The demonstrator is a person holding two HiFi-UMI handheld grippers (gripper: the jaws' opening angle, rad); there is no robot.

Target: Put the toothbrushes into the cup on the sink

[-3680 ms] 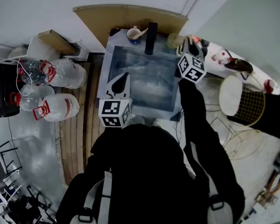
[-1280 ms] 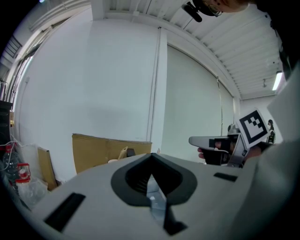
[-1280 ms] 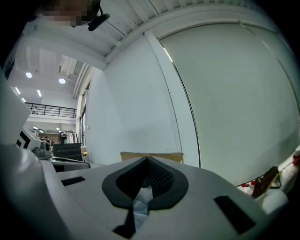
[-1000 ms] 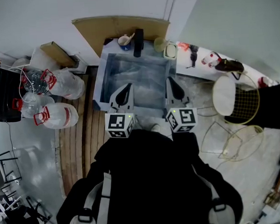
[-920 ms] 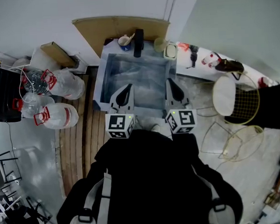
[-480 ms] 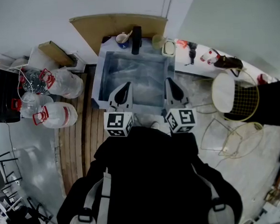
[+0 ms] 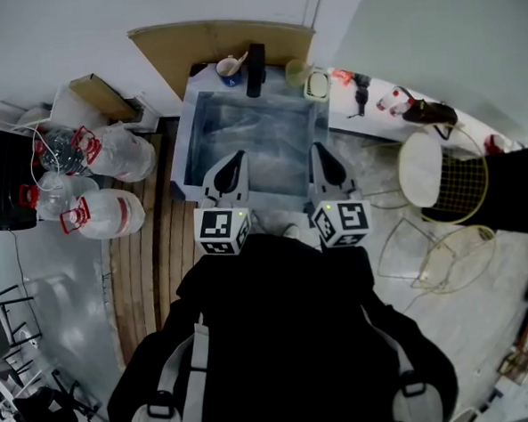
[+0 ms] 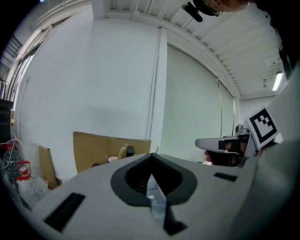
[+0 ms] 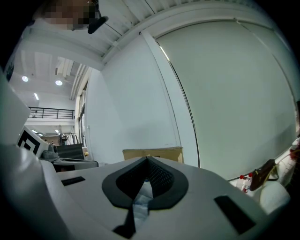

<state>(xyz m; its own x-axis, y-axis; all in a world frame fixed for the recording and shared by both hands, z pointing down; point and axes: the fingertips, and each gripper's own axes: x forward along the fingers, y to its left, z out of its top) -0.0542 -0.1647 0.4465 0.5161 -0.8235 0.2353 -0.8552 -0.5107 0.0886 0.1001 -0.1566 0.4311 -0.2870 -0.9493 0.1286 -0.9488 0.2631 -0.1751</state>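
Note:
The steel sink (image 7: 188,139) stands against the wall. On its back ledge are a blue cup (image 7: 229,71) with a pale handle sticking out, a tall black fixture (image 7: 255,70), a pale green cup (image 7: 297,72) and a small white-green item (image 7: 317,85). My left gripper (image 7: 234,158) and right gripper (image 7: 315,149) are side by side over the sink's near edge, both shut and empty. In the left gripper view, the shut left gripper (image 8: 151,161) points at the cup (image 8: 114,159). The right gripper (image 9: 145,165) faces the wall.
A cardboard panel (image 7: 218,39) leans behind the sink. Large water jugs (image 7: 109,153) and a black box (image 7: 3,177) are on the left. To the right are a white ledge with bottles (image 7: 382,100), a wire basket with a white lid (image 7: 445,181) and wire frames (image 7: 427,258).
The right gripper has come back from the sink's back right corner to the near edge beside the left one. Over the last second both grippers have barely moved.

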